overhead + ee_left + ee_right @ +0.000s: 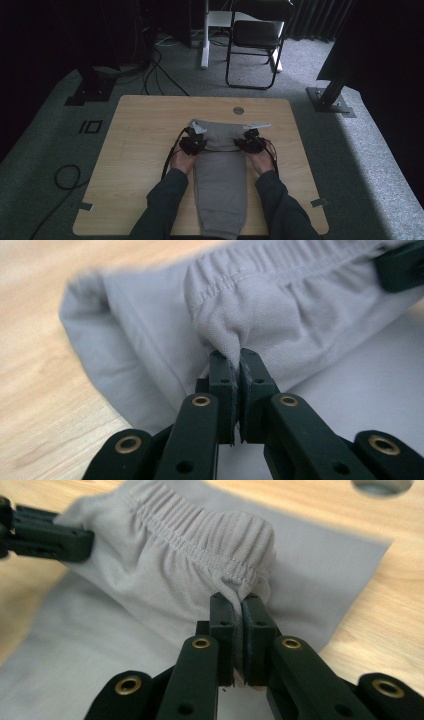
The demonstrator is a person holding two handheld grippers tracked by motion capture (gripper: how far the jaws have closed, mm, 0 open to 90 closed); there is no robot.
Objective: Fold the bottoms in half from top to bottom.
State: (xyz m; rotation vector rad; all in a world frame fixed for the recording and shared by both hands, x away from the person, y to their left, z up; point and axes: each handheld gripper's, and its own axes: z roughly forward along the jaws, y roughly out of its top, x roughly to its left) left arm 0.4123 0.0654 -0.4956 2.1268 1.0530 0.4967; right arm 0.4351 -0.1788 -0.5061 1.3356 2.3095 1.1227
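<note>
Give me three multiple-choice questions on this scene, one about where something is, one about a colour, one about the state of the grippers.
1. Where does the round metal insert sit in the table?
A. near the far edge
B. near the person's edge
C. under the trousers

2. What colour are the trousers?
A. blue
B. grey
C. red

3. How do the left gripper and right gripper stand?
A. both open
B. one open
C. both shut on the waistband

Answers: A, the high view shows it beyond the garment; B, grey cloth; C, each pair of jaws pinches gathered fabric.
</note>
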